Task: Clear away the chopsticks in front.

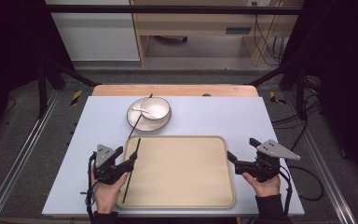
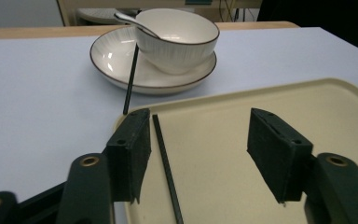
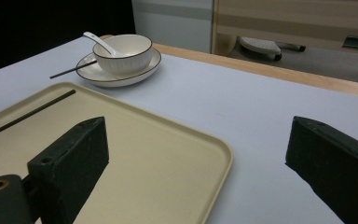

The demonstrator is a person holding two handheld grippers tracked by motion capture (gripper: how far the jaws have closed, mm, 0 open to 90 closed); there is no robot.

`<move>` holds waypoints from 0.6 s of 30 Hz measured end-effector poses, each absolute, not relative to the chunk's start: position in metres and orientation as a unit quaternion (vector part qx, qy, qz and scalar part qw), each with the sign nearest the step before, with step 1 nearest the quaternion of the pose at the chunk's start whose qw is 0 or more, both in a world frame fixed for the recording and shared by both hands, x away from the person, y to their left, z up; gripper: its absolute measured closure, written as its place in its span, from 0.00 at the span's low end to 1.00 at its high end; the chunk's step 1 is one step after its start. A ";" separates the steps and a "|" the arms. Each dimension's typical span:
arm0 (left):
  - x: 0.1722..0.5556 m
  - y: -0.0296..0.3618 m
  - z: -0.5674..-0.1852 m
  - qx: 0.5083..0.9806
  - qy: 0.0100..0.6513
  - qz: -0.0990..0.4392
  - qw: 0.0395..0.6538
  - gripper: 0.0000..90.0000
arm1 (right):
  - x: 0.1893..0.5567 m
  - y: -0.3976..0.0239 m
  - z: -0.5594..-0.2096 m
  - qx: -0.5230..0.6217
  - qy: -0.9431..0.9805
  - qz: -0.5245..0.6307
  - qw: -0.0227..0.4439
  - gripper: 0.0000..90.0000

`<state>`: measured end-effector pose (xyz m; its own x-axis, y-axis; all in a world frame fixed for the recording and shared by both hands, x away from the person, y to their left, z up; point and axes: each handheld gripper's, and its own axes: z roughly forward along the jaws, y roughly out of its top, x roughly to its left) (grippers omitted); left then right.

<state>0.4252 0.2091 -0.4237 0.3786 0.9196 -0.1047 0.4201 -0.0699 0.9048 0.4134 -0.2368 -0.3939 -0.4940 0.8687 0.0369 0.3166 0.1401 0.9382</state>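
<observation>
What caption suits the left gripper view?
Open left gripper above beige tray holding black chopstick; white bowl beyond.

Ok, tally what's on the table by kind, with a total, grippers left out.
Tray: 1
Plate: 1
Bowl: 1
Spoon: 1
Chopsticks: 2, one in the tray, one leaning on the plate
Total: 6

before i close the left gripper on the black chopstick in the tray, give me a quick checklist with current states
1. Left gripper open: ok.
2. Thin black chopstick between its jaws: ok, close to one jaw.
3. Chopstick lying flat in the beige plastic tray: ok.
4. Second black chopstick out of the way, leaning on the white ceramic plate: ok.
5. Right gripper open at the tray's far edge: ok.
6. Jaw height against the tray floor: cannot tell.
</observation>
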 end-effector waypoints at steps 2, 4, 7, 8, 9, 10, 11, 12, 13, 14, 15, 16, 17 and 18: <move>0.429 0.210 -0.422 0.686 0.488 0.264 0.470 0.39 | 0.413 -0.237 -0.394 0.421 0.703 0.503 0.275 0.07; 0.441 0.213 -0.418 0.689 0.485 0.260 0.472 0.34 | 0.413 -0.238 -0.394 0.421 0.702 0.504 0.276 0.07; 0.453 0.215 -0.415 0.692 0.483 0.255 0.472 0.30 | 0.414 -0.239 -0.394 0.422 0.702 0.503 0.276 0.07; 0.453 0.215 -0.415 0.692 0.483 0.255 0.472 0.29 | 0.414 -0.239 -0.394 0.422 0.702 0.503 0.276 0.07; 0.460 0.217 -0.414 0.697 0.480 0.256 0.467 0.27 | 0.414 -0.239 -0.394 0.422 0.702 0.503 0.277 0.07; 0.460 0.217 -0.414 0.697 0.480 0.256 0.467 0.26 | 0.414 -0.239 -0.394 0.422 0.702 0.503 0.277 0.07; 0.464 0.217 -0.414 0.699 0.480 0.255 0.464 0.26 | 0.414 -0.239 -0.394 0.422 0.702 0.503 0.276 0.07; 0.470 0.219 -0.413 0.702 0.479 0.254 0.461 0.24 | 0.414 -0.239 -0.394 0.424 0.701 0.504 0.275 0.07; 0.474 0.220 -0.413 0.703 0.479 0.250 0.462 0.23 | 0.414 -0.239 -0.394 0.424 0.701 0.503 0.275 0.07; 0.474 0.220 -0.413 0.703 0.479 0.250 0.462 0.22 | 0.414 -0.239 -0.394 0.424 0.701 0.503 0.275 0.07; 0.477 0.221 -0.412 0.705 0.479 0.248 0.460 0.22 | 0.414 -0.239 -0.395 0.424 0.701 0.503 0.275 0.07; 0.483 0.221 -0.411 0.711 0.479 0.258 0.447 0.21 | 0.415 -0.239 -0.395 0.425 0.702 0.502 0.273 0.07; 0.486 0.222 -0.411 0.713 0.477 0.262 0.441 0.21 | 0.415 -0.239 -0.395 0.425 0.702 0.501 0.274 0.07; 0.490 0.222 -0.411 0.718 0.478 0.262 0.434 0.21 | 0.415 -0.239 -0.396 0.424 0.703 0.500 0.274 0.07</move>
